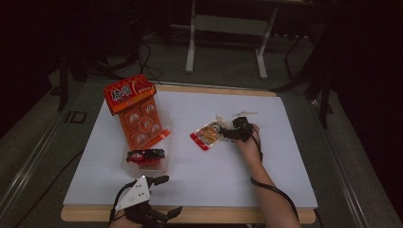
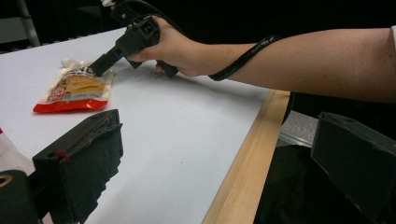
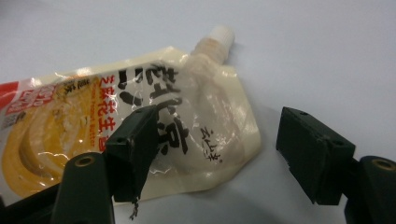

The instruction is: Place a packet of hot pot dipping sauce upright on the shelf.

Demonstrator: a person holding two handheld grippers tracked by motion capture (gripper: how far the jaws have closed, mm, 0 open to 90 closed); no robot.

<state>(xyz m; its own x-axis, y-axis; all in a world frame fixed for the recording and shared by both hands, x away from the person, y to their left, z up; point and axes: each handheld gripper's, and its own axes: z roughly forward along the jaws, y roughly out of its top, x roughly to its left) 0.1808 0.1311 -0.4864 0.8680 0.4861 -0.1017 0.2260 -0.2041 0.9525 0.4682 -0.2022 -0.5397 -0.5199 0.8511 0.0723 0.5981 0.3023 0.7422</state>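
reaching over the white worktop (image 1: 199, 171), the right tongs (image 3: 212, 156) stand wide around the spout end of the sauce pouch (image 3: 140, 130), which lies flat near the worktop's middle; one pad overlaps the film, the other is on bare worktop, neither pressing. closing here could pinch only slick film, so the pouch may slide out or fold, and a hard squeeze near the capped spout (image 3: 219, 38) might burst sauce out. the left tongs (image 2: 210, 163) hang wide and empty by the near edge.
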